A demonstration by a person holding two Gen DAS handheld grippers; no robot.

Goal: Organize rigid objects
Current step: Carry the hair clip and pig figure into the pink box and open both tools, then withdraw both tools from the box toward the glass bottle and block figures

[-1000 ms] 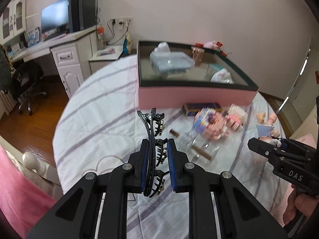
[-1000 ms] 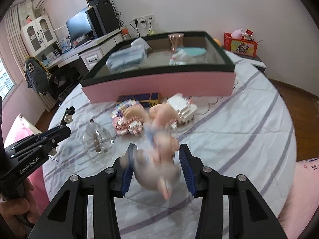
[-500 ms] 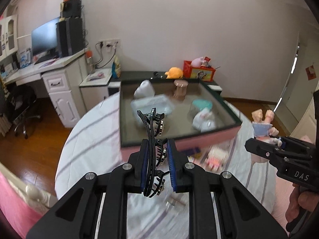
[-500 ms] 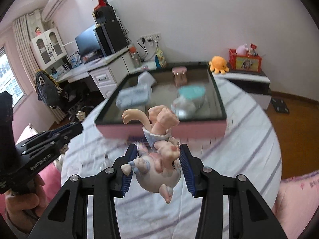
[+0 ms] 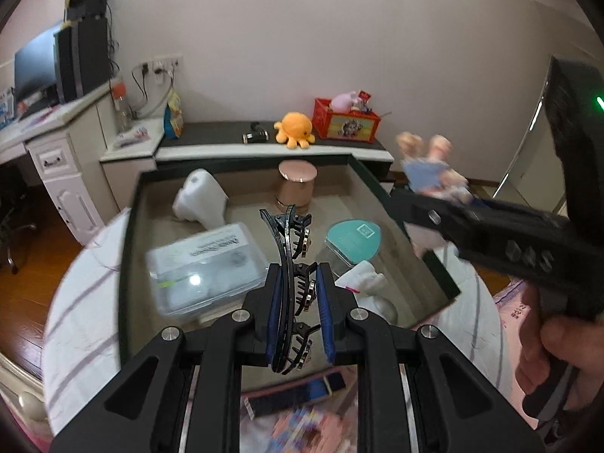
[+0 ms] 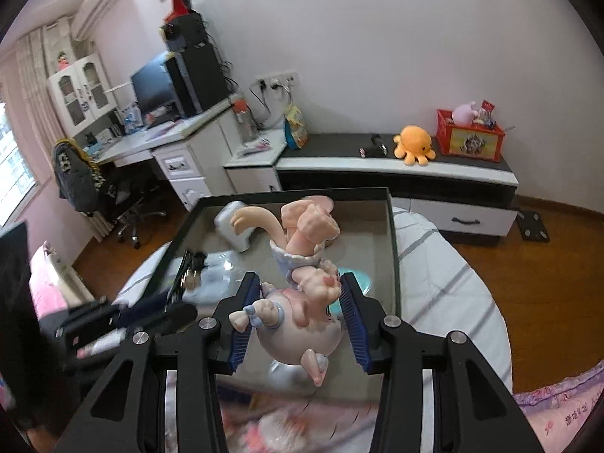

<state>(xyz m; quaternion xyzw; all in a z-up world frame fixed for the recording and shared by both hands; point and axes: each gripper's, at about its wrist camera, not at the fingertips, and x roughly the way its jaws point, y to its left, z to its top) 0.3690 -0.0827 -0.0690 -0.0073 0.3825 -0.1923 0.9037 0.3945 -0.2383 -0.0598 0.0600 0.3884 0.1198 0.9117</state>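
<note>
Step in hand: carry phase, both loads held above the box (image 5: 130,264), neither set down yet.

Left gripper (image 5: 298,317): jaws clenched on a black hair clip (image 5: 288,264), gripped edge-on at its lower half, upper end sticking up past the pads. It hangs over the near middle of the box, between the clear case (image 5: 204,264) at the left wall and the teal lid (image 5: 353,238) toward the right wall.

Right gripper (image 6: 298,324): jaws grasping a pink doll (image 6: 302,294), head down, legs up. It sits over the near half of the box; in the left view it appears at the right wall, blurred.

Already in the box: white bottle (image 5: 200,200) at the far left corner, copper jar (image 5: 296,185) at the far edge, white figure (image 5: 372,287) near the right front corner.

On the table outside the front wall: 1 dark blue case (image 5: 298,392) and blurred block toys, not identifiable.

Judgement: next move is lowering each load to a bare patch of floor, then releasing. The clip has a free strip straight ahead. The doll needs more room; the far right corner looks open. Risk: the 2 grippers are close and could foul each other if lowered together.
</note>
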